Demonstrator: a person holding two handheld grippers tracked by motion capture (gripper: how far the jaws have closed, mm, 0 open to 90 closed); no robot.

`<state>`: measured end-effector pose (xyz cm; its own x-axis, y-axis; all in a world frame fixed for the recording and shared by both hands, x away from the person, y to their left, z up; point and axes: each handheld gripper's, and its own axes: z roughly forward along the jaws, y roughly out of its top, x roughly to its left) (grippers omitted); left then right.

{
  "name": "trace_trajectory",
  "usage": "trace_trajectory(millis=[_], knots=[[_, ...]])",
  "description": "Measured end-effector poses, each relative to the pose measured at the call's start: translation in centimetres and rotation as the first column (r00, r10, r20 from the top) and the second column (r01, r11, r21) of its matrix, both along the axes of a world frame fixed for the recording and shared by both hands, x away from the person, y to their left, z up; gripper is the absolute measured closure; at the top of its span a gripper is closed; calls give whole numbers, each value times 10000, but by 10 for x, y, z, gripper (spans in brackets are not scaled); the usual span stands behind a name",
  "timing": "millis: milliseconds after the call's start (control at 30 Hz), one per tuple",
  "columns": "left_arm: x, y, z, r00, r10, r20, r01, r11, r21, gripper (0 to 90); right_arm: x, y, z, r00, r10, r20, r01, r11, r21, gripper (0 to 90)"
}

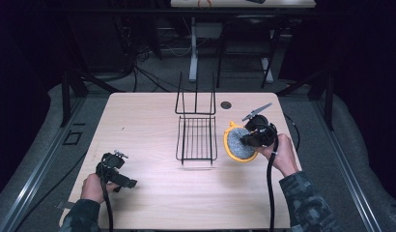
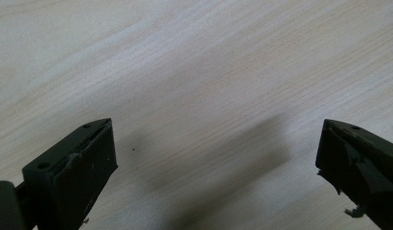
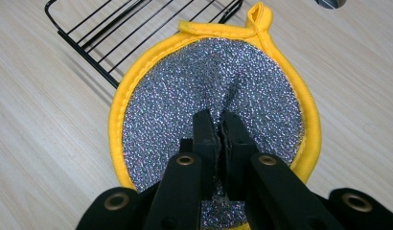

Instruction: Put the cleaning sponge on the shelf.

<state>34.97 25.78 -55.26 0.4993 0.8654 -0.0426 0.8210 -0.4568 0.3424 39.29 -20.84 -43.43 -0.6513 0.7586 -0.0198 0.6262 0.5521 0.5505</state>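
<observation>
- My right gripper (image 3: 218,122) had its two black jaws drawn nearly together, pinching a fold of the silvery face of the round scouring pad (image 3: 185,110); the fabric puckered upward just ahead of the tips.
- The pad (image 1: 237,143) lay on the wooden table (image 1: 152,193), on its right part, just beside the right edge of the black wire rack (image 1: 196,137). I could not tell whether it was touching the rack.
- The pad had a yellow border (image 3: 117,105) all round and a small yellow hanging loop (image 3: 260,17) on the side away from me.
- In the high view my right gripper (image 1: 249,137) sat over the pad's right portion, with my right hand (image 1: 283,157) behind it, the cable (image 1: 270,193) trailing back toward me, and the grey plate (image 1: 256,112) sticking up from its top.
- The rack stood mid-table, its flat grid lying on the wood and its upright back frame (image 1: 196,94) rising at the far end.
- My left gripper (image 1: 131,183) rested low over the near left part of the table, well apart from rack and pad, with my left hand (image 1: 94,188) around it.
- In the left gripper view, its jaws stood wide apart with bare wood (image 2: 199,96) between them and nothing in their grasp.
- A small round dark fitting (image 1: 226,105) sat in the tabletop beyond the pad.
</observation>
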Motion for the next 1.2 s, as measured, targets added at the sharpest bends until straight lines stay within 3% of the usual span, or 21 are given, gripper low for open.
trace_trajectory(millis=[267,733,1200], knots=[[-5,4,2,9999,73,111,-73,10000,-9,3,-1,6,0,9999,171,7,-171,9998,36,867],[-9,5,0,9999,113,-30,-113,9999,60,3,-2,18,1,9989,464,92,-465,9989,57,866],[-9,6,0,9999,115,-48,-115,9999,25,3,3,42,8,9965,830,125,-831,9965,50,865]])
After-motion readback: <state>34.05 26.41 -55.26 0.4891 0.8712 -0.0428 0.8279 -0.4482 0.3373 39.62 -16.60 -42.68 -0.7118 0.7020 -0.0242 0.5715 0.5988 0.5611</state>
